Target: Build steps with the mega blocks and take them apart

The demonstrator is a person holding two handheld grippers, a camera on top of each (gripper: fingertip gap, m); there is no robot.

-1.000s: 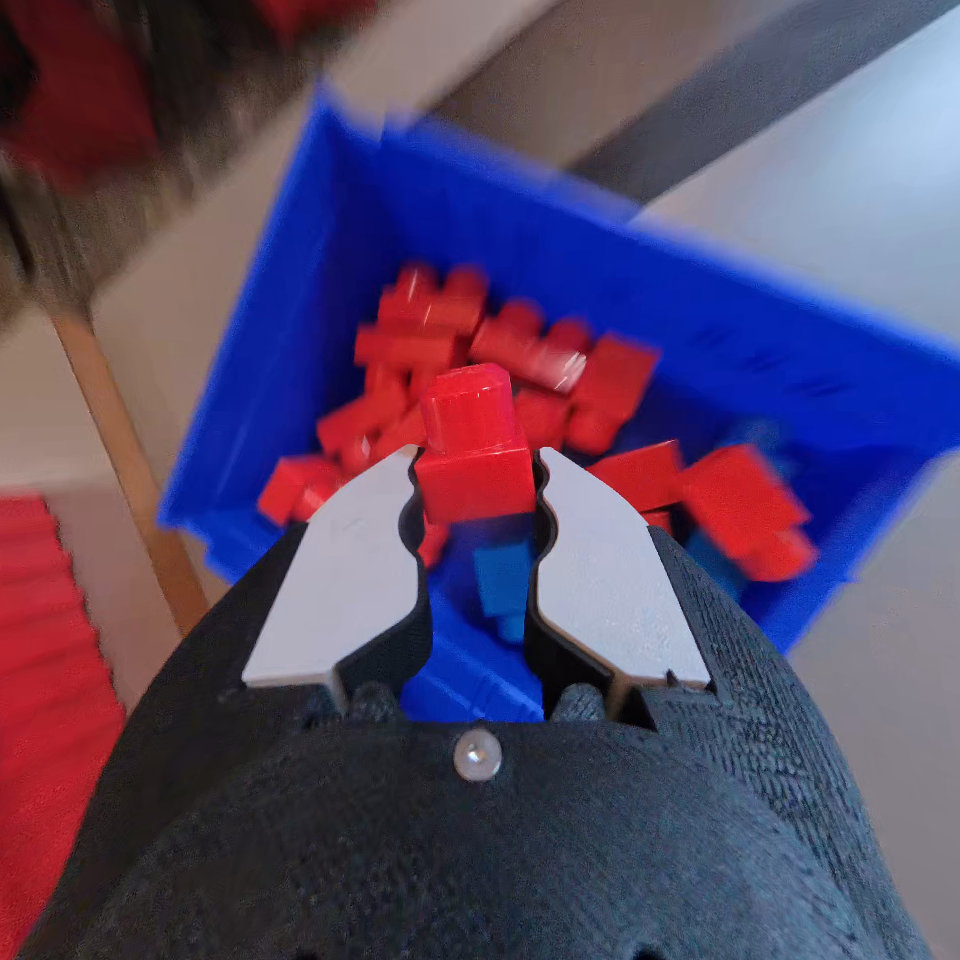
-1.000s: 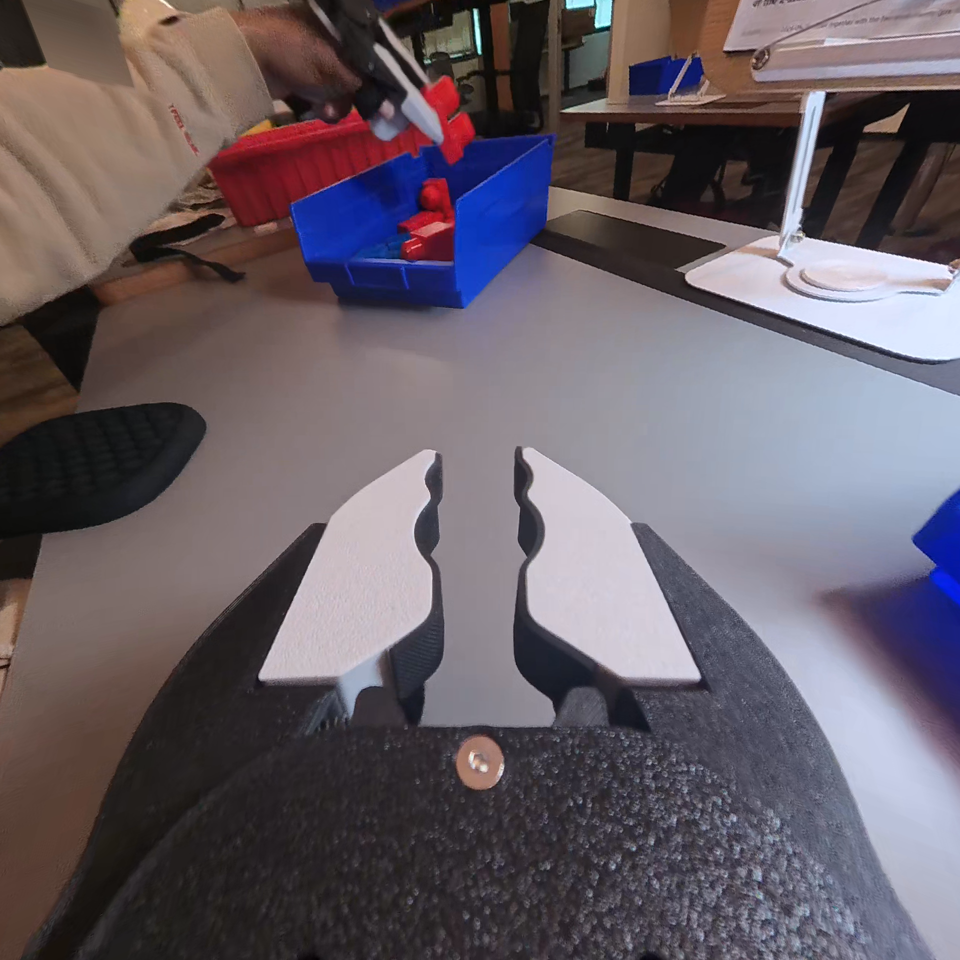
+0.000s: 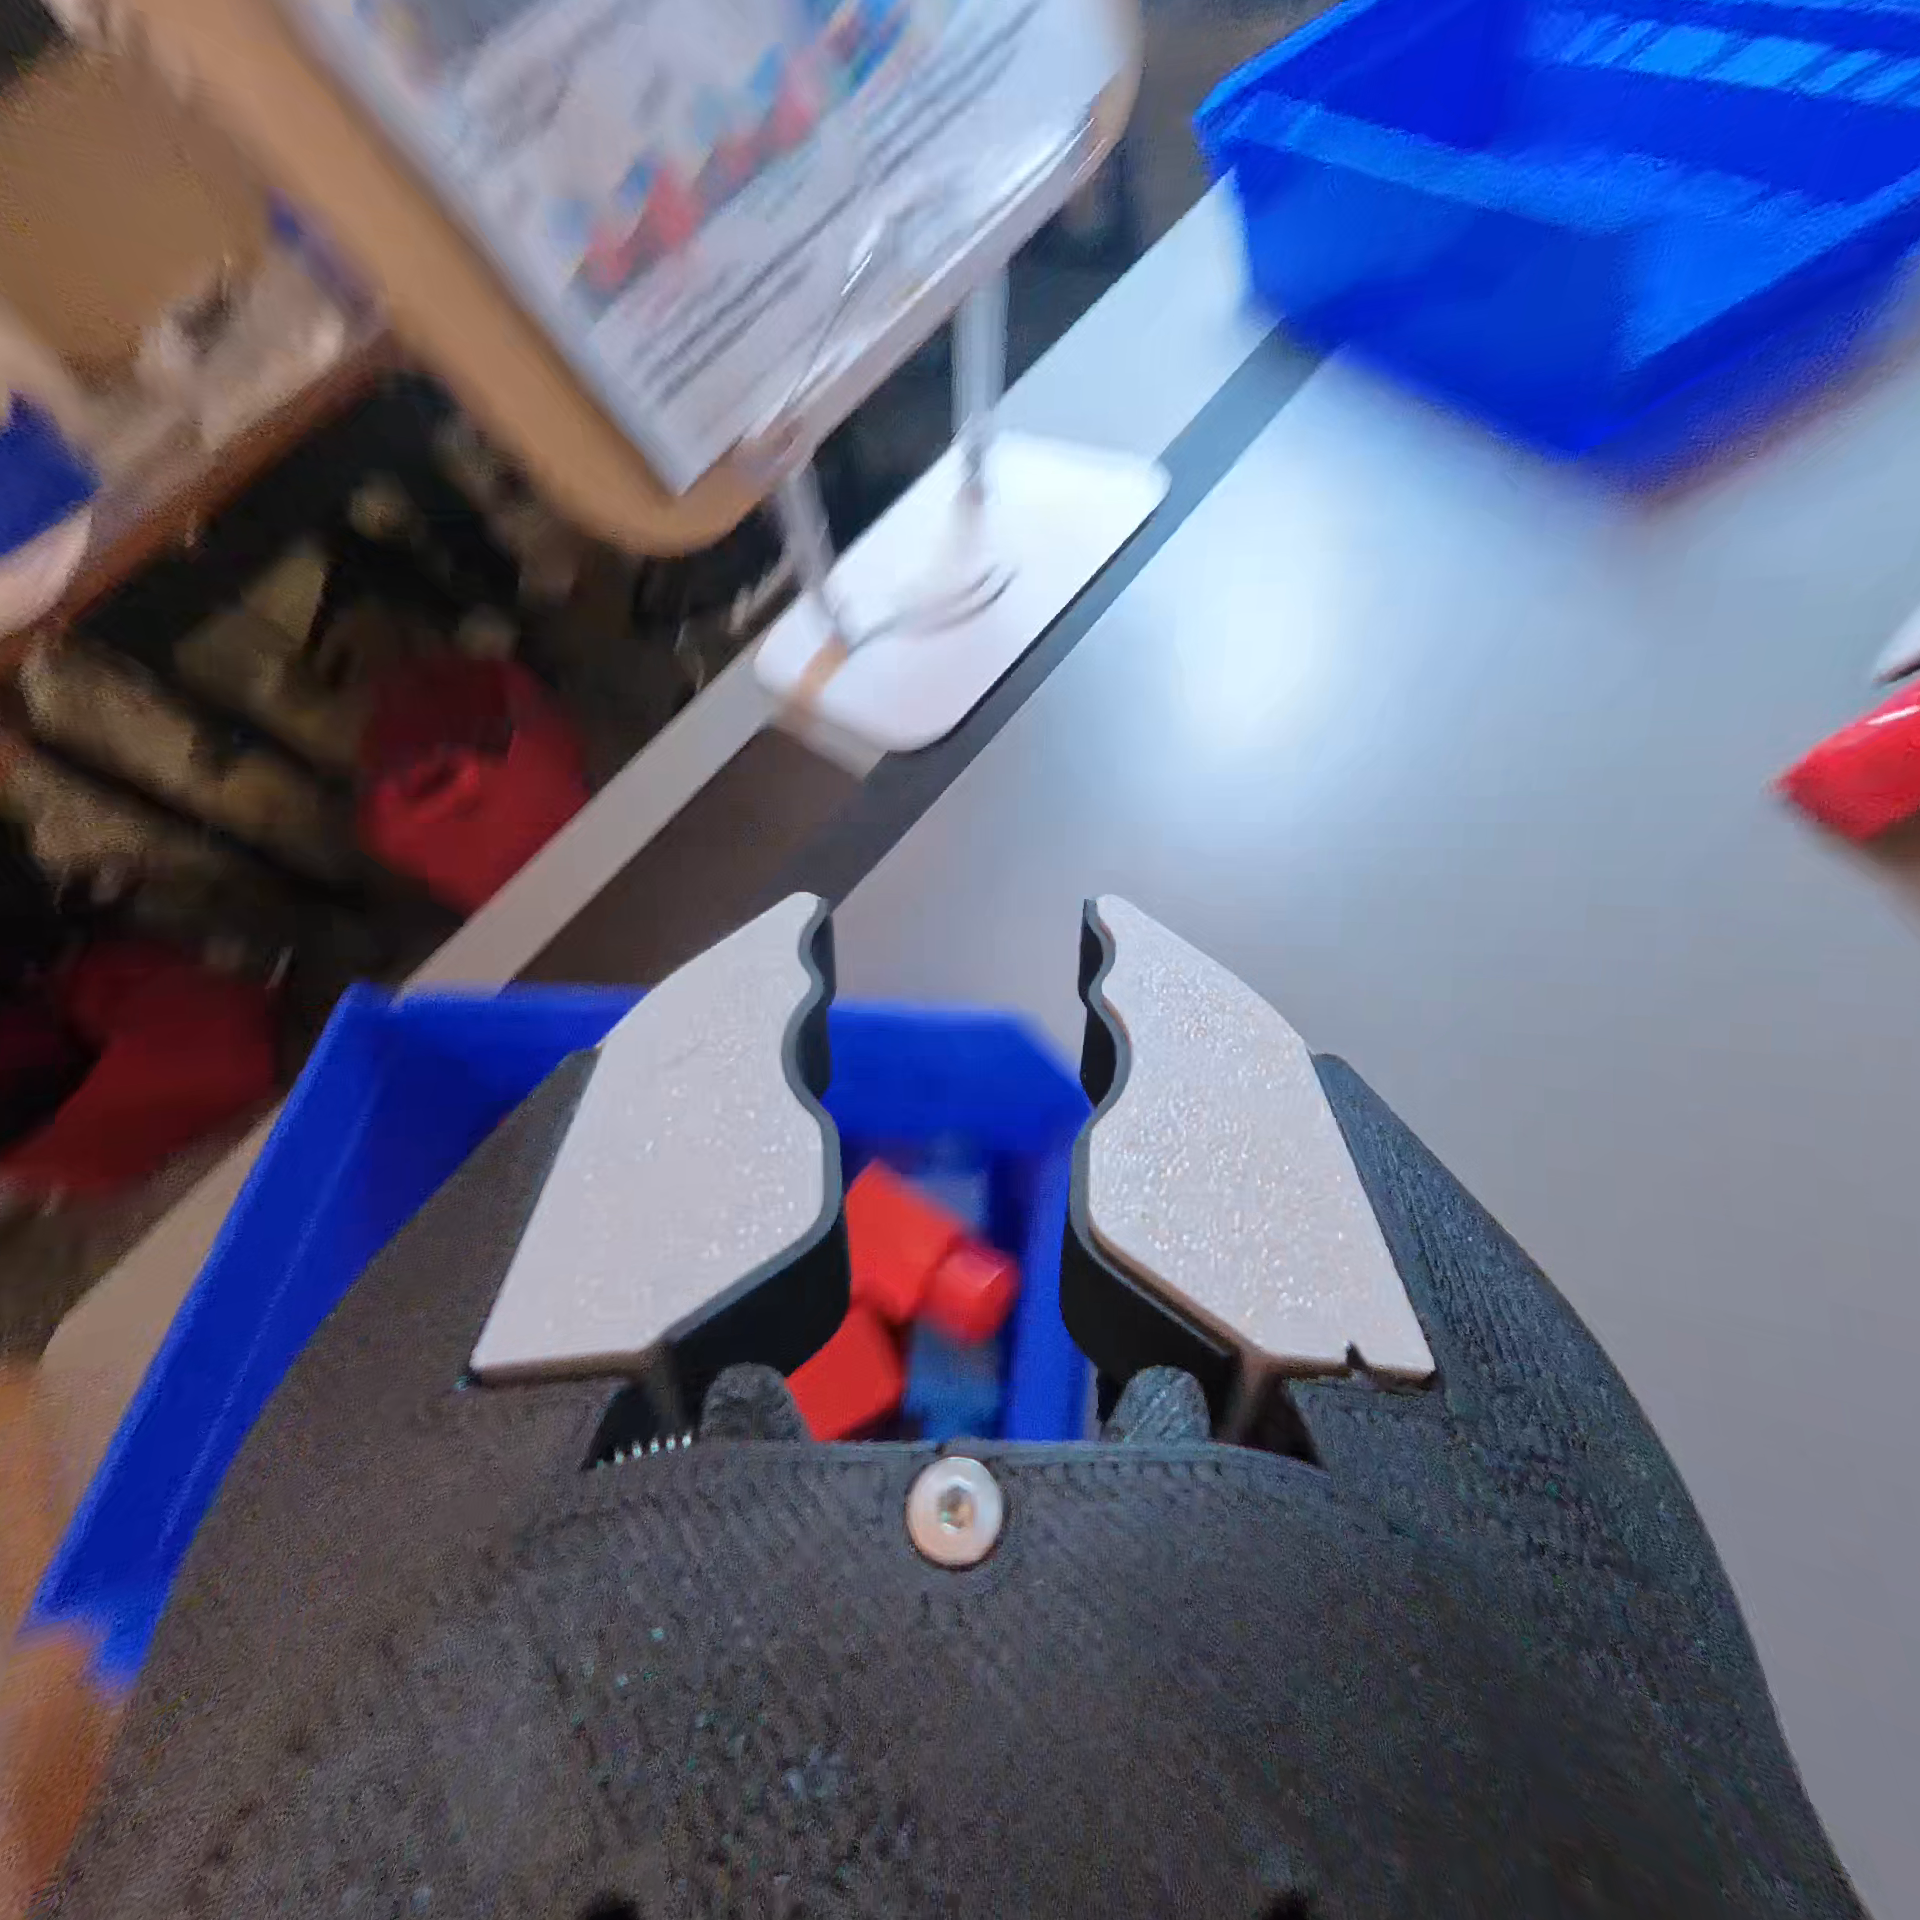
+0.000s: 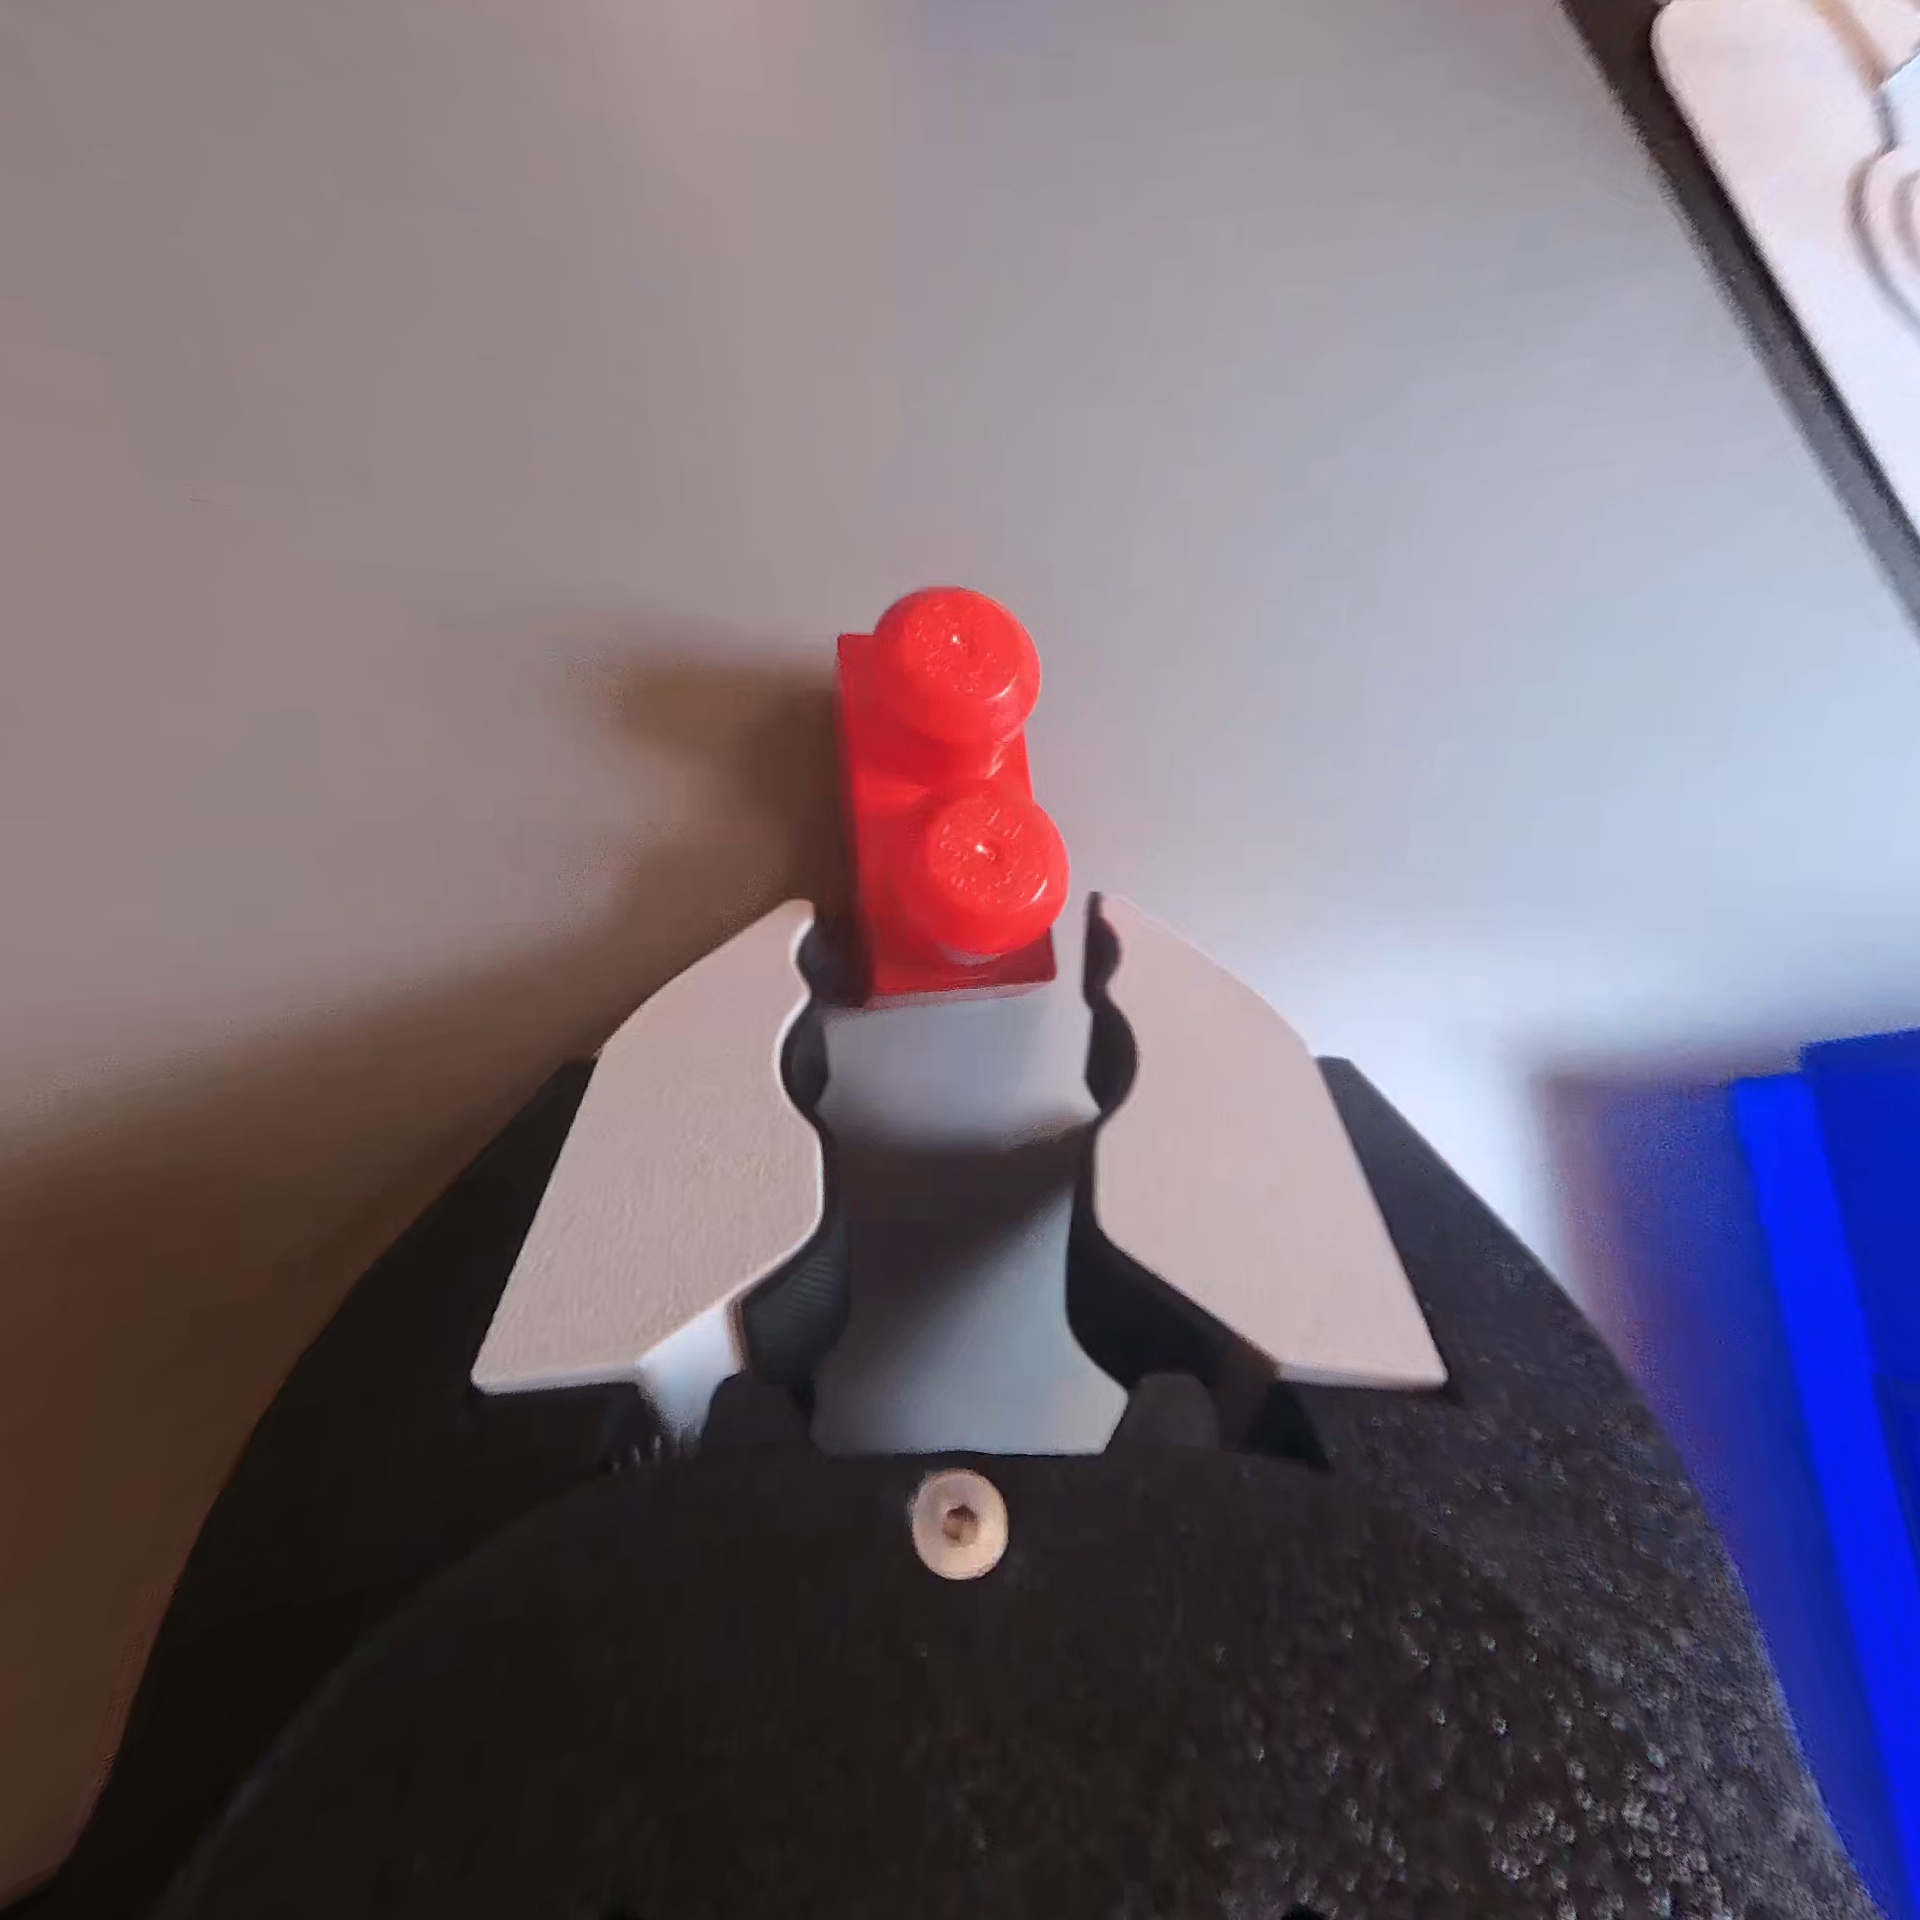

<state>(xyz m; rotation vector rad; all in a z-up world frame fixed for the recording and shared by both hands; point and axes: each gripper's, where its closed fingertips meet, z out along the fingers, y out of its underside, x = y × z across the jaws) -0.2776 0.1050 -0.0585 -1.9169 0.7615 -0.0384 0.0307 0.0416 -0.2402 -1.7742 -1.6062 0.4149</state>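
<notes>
Red two-stud mega block point(image 4: 940, 821) flat on grey table, studs up; red and blue blocks point(image 3: 914, 1288) jumbled in blue bin point(image 3: 343, 1174).

A grey table point(image 3: 1455, 831) fills most of both views, with a dark strip point(image 3: 1029, 665) running along its far side. On that strip stands a white base point(image 3: 997, 582) with thin metal rods rising to a tilted board point(image 3: 727, 208) that carries a printed sheet (too blurred to make out); the same white base point(image 4: 1787, 208) shows at the top right corner of the right wrist view. Beyond the table edge lies a dim, blurred clutter with red shapes point(image 3: 457, 769) among it, and what they are cannot be told.
</notes>
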